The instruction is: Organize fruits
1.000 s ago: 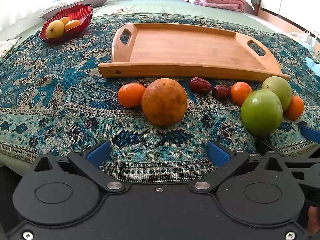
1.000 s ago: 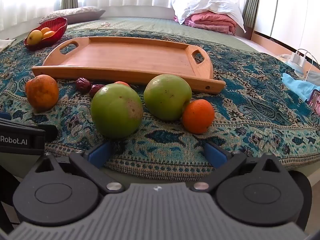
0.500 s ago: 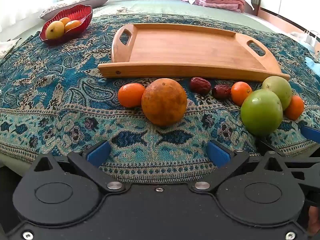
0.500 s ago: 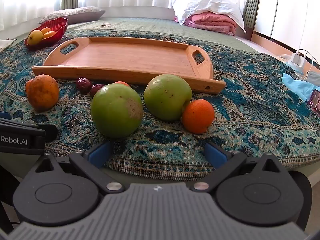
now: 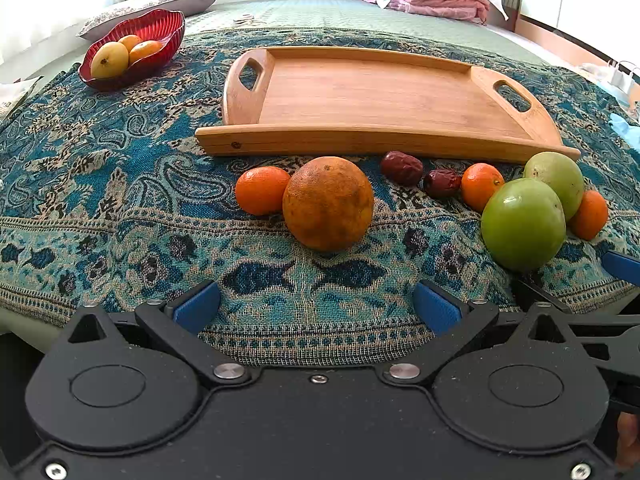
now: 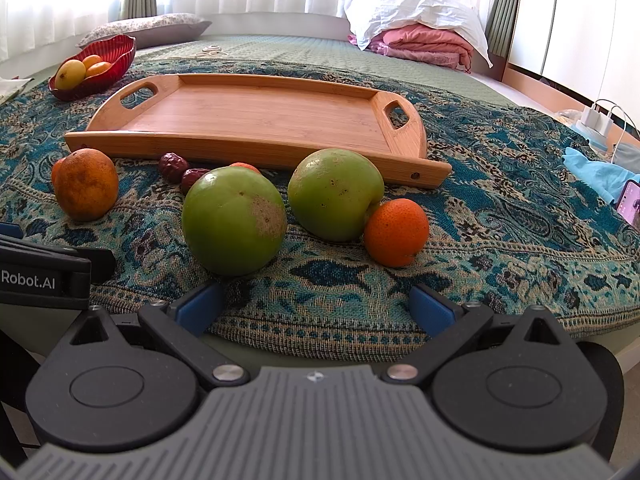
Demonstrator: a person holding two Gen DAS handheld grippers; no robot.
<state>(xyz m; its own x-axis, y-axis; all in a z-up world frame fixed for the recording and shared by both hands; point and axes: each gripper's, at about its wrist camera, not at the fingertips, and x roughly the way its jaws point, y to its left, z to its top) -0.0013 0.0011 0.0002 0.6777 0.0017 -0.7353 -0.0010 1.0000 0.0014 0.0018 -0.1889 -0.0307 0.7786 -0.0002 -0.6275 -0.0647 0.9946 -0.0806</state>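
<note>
Fruit lies on a blue patterned cloth in front of an empty wooden tray (image 5: 376,92) (image 6: 256,116). A large orange (image 5: 328,208) (image 6: 85,184) sits straight ahead of my open, empty left gripper (image 5: 316,308), with a tangerine (image 5: 262,190) beside it. Two red dates (image 5: 401,167) (image 6: 173,167), another tangerine (image 5: 482,186), two green apples (image 5: 523,224) (image 6: 234,220) (image 6: 335,194) and a third tangerine (image 6: 396,232) lie to the right. My right gripper (image 6: 316,310) is open and empty, just short of the nearer apple.
A red bowl (image 5: 154,28) (image 6: 116,46) with yellow and orange fruit stands at the far left. Pillows and folded pink bedding (image 6: 420,44) lie behind. A phone (image 6: 628,202) and a blue cloth (image 6: 592,170) are at the right edge. The cloth's fringed edge runs just before both grippers.
</note>
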